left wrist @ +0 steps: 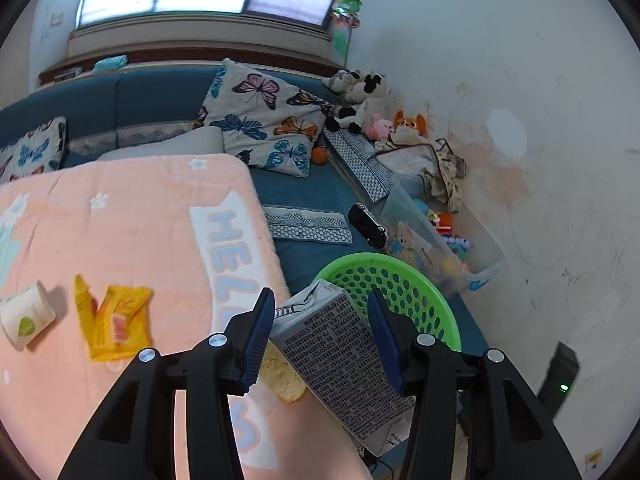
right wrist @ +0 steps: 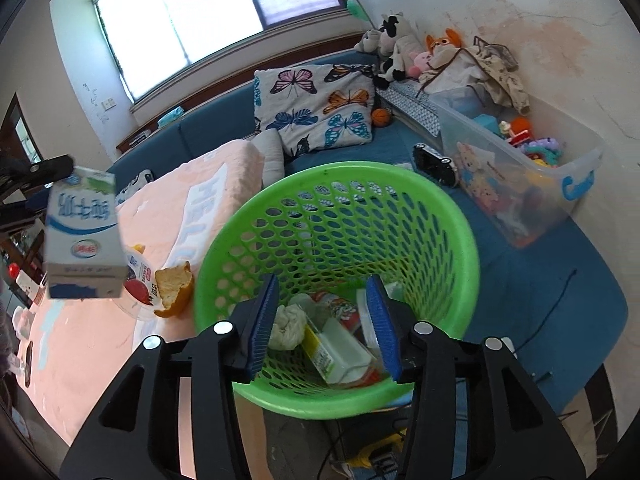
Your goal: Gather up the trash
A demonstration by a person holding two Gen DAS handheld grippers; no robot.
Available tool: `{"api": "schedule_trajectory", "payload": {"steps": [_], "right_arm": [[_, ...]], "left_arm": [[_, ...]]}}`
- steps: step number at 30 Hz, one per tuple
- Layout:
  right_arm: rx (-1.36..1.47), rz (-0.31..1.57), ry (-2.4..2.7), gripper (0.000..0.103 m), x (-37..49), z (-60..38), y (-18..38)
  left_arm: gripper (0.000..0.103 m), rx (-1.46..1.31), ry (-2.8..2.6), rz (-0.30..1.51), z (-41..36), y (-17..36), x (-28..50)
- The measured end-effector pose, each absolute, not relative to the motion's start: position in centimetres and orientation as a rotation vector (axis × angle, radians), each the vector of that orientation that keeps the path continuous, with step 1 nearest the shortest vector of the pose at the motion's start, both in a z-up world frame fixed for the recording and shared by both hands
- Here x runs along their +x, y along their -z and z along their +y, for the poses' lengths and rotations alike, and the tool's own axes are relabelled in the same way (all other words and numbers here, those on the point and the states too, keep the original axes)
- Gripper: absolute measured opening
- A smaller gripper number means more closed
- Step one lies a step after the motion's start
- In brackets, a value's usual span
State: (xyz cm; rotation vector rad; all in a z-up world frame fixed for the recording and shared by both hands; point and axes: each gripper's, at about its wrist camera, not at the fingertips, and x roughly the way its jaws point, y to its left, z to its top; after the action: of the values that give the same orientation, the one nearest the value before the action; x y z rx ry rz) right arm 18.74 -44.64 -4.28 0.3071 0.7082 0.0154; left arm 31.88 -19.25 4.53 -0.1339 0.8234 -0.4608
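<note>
My left gripper [left wrist: 320, 336] is shut on a white milk carton [left wrist: 340, 360], held in the air beside the pink table edge; the carton also shows in the right wrist view [right wrist: 82, 236]. A green mesh basket [right wrist: 460, 240] stands beyond the table edge, and holds several pieces of trash. It also shows in the left wrist view [left wrist: 400, 280], just past the carton. My right gripper [right wrist: 326, 324] hangs over the basket's mouth, jaws apart and empty. On the pink cloth [left wrist: 140, 240] lie a yellow wrapper [left wrist: 114, 322], a white cup [left wrist: 26, 314] and an orange peel [right wrist: 174, 288].
A blue sofa [left wrist: 312, 200] with butterfly cushions [left wrist: 264, 120] lies behind. A clear toy bin [right wrist: 520, 184] and plush toys [right wrist: 404, 44] stand by the white wall. A black toy car [left wrist: 368, 226] lies on the sofa. A yogurt lid [right wrist: 138, 284] lies by the peel.
</note>
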Motion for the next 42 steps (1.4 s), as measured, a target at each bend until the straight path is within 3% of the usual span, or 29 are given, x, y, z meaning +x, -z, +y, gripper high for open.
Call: {"api": "schedule_trajectory", "payload": {"steps": [15, 21, 42], "right_arm": [[0.301, 0.691, 0.033, 0.056, 15.6, -46.2, 4.4], [0.3, 0.691, 0.032, 0.056, 15.4, -46.2, 4.4], [0.213, 0.714, -0.171, 0.061, 17.9, -37.2, 3.8]], "left_arm": [[0.048, -0.071, 0.53, 0.902, -26.7, -0.1, 34.1], [0.059, -0.066, 0.555, 0.914, -27.6, 0.7, 33.9], [0.059, -0.043, 0.422, 0.783, -14.4, -2.9, 30.8]]}}
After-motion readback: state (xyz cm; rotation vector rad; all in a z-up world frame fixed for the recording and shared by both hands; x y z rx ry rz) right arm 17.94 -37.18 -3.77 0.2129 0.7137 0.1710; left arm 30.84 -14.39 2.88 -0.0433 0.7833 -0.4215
